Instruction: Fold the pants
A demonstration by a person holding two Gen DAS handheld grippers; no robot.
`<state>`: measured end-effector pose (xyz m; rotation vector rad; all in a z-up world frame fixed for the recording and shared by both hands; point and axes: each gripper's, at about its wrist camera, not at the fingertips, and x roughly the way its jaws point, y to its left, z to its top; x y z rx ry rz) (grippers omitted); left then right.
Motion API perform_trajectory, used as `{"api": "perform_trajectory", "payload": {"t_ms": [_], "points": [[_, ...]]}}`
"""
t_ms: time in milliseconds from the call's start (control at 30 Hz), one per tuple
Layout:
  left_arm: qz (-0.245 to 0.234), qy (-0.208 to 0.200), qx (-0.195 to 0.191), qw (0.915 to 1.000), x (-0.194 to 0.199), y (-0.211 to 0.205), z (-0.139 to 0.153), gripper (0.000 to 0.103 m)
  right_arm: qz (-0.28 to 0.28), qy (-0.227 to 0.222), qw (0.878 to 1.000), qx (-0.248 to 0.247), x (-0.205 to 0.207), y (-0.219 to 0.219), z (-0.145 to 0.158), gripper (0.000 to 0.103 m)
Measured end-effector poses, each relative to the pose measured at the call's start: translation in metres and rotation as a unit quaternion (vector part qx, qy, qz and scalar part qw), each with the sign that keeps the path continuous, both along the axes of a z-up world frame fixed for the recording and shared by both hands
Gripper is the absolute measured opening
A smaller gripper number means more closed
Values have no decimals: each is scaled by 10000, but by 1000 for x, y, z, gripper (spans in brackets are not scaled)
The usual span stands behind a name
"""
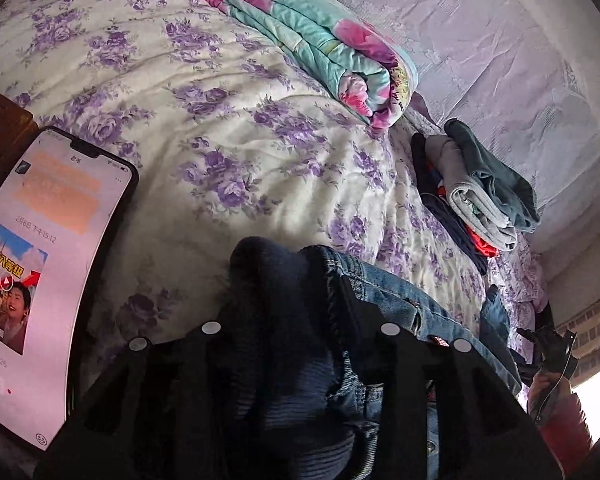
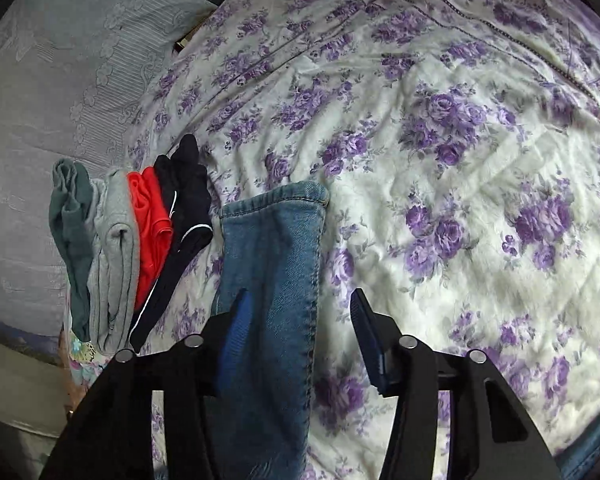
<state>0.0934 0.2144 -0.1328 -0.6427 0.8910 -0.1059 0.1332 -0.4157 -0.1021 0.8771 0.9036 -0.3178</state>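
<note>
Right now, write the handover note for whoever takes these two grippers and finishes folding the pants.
Left gripper: shut on the jeans at the waistband end, cloth bunched between its fingers.
Right gripper: open, around a jeans leg near the hem, not clamped.
Jeans: partly on the flowered bedspread, beside the pile of folded clothes. A rolled quilt lies further back.
Done: waistband gripped, leg lined up in the right gripper.
Left: close the right gripper, probably bring hem to waistband, smooth, then set the jeans by the pile.
</note>
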Motion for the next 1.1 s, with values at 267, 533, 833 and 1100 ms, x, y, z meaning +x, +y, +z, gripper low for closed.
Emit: {"api": "perform_trajectory", "payload": {"t_ms": [267,533,833,1100], "points": [[16,97,522,9986,12,-11,1,43,594,78,9980,-205,44,7,-37,45],[73,-65,200,9998,22,-9,46,21,739,-1025,9881,-878,-23,-5,45,6],[426,327,-944,9941,52,29,42,6,-485,271,9959,-714,-187,-76,16,51],[-836,497,-427,9943,50,-11,45,64,-213,-34,9928,-1175,-188,-65,50,63]]}}
